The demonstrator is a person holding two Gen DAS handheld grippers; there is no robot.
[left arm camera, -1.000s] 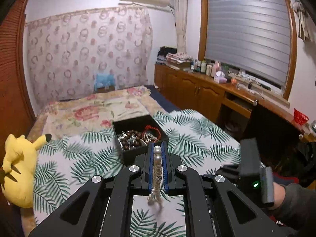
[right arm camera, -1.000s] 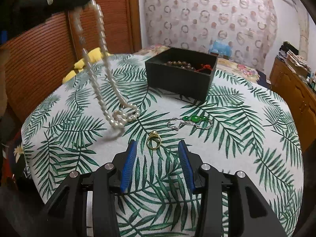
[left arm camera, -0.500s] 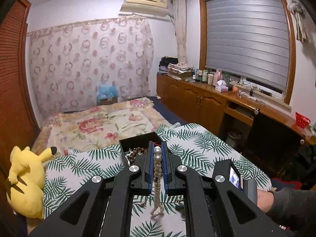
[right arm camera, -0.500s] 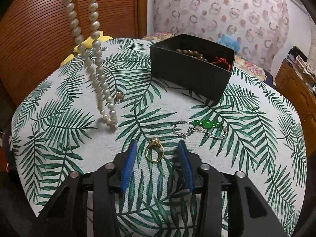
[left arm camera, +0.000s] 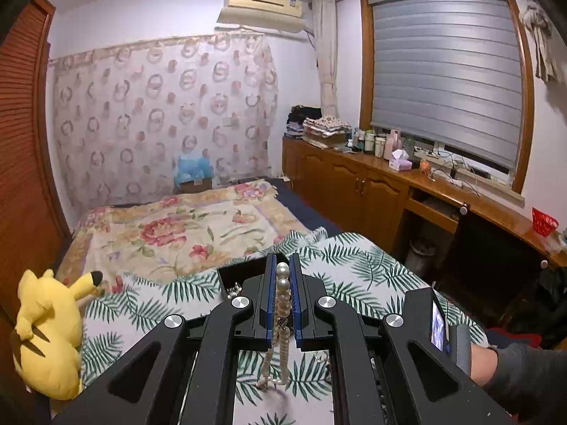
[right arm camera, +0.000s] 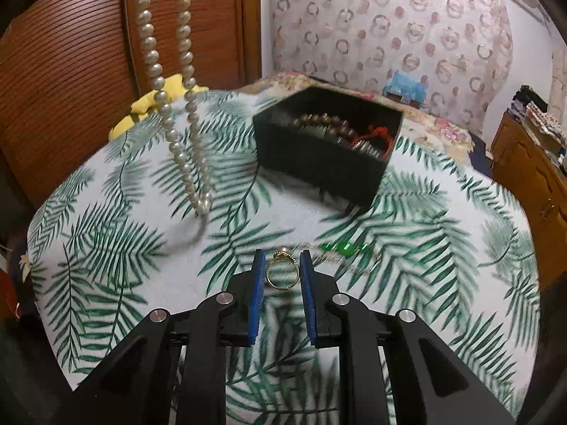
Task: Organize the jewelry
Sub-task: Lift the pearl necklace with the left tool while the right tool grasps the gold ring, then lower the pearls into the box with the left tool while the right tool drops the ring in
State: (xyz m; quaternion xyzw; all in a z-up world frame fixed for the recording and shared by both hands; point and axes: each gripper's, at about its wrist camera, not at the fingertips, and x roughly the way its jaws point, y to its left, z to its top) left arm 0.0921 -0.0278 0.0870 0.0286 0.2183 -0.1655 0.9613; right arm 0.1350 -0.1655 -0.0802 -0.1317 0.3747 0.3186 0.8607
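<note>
Pearl necklace (right arm camera: 184,113) clamped in left gripper (left arm camera: 282,276), dangling clear of black box (right arm camera: 319,163), right gripper (right arm camera: 281,265) closing around gold ring (right arm camera: 281,271).

one pearl necklace (right arm camera: 184,131), one gold ring (right arm camera: 281,273), one black box (right arm camera: 326,163).

Soft indoor light is filling both pictures. The corners are going black and straight lines are bending near the edges. In the right wrist view, the green stones (right arm camera: 345,248) are smearing, and the pearl necklace (right arm camera: 184,113) is dropping a blurry shadow.
</note>
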